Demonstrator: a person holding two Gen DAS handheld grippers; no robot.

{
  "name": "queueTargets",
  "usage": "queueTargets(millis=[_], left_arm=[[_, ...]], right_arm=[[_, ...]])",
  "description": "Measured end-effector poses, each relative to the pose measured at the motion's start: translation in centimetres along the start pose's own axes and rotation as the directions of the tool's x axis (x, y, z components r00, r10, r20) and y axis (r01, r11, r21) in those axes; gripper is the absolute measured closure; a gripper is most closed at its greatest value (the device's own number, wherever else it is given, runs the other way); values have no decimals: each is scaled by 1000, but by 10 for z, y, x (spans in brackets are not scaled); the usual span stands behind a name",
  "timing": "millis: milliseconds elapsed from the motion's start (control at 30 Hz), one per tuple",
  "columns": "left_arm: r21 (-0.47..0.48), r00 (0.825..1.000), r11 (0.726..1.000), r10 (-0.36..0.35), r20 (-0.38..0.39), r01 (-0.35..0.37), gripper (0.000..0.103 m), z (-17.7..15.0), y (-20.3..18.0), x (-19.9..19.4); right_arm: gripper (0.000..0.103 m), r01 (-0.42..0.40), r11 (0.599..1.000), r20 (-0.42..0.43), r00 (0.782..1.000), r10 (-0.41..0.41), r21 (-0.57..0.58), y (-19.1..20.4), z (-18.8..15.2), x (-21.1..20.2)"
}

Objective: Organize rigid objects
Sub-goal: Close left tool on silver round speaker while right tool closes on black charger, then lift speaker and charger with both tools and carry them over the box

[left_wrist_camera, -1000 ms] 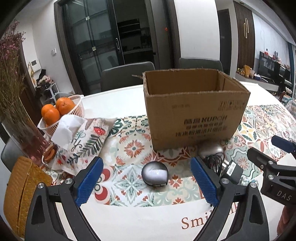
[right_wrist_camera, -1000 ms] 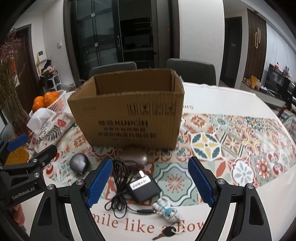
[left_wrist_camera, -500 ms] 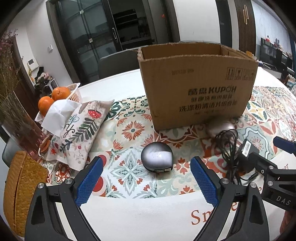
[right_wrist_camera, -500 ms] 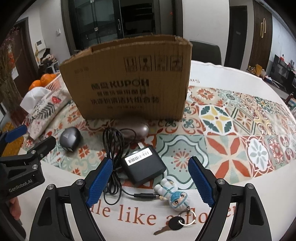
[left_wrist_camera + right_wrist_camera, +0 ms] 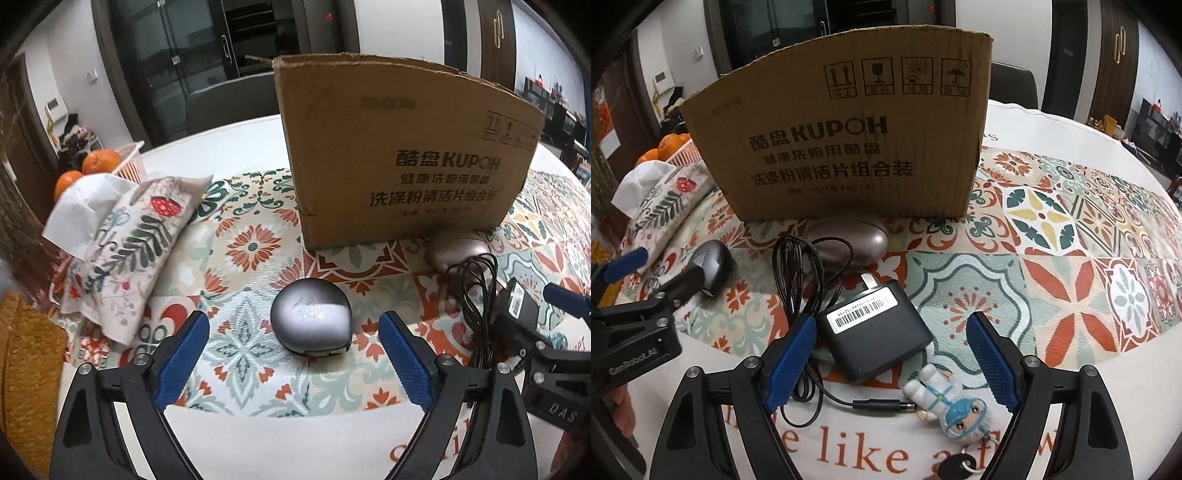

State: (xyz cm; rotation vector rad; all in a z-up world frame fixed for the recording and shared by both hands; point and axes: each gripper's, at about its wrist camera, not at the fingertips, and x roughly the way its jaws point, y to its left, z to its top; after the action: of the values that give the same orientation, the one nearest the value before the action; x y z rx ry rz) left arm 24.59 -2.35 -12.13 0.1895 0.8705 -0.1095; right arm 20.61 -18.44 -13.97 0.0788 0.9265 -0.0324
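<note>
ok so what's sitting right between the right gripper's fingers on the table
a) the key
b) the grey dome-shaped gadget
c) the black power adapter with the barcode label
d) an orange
c: in the right wrist view the black power adapter lies on the patterned cloth between the blue pads of the open right gripper; the grey dome-shaped gadget sits off by the left gripper.

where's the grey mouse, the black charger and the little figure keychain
grey mouse [image 5: 311, 318], left wrist view, top shell
black charger [image 5: 875, 334], right wrist view, top face
figure keychain [image 5: 945, 400], right wrist view, its body
</note>
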Motion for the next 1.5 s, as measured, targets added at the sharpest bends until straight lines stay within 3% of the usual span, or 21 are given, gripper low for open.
queueTargets(millis=[267,500,667,733,1000,1500], left_arm=[[-50,998,997,-55,-29,53,15,3,5,24],[-86,993,992,-101,-59,95,29,4,8,41],[-92,991,990,-116,-73,109,43,2,6,49],[-90,990,990,-120,-73,113,48,2,6,49],[-91,987,987,-139,-79,132,48,-4,6,40],[-94,991,987,-131,-16,129,48,-11,5,0]], right_arm=[[20,9,1000,-17,1000,-9,1,5,7,10],[22,0,1000,-21,1000,1,11,8,11,15],[36,-31,999,-15,999,31,8,11,13,16],[37,-34,999,-12,999,34,3,14,13,16],[40,-39,999,3,999,39,15,13,10,14],[40,-43,999,43,998,42,14,9,5,-7]])
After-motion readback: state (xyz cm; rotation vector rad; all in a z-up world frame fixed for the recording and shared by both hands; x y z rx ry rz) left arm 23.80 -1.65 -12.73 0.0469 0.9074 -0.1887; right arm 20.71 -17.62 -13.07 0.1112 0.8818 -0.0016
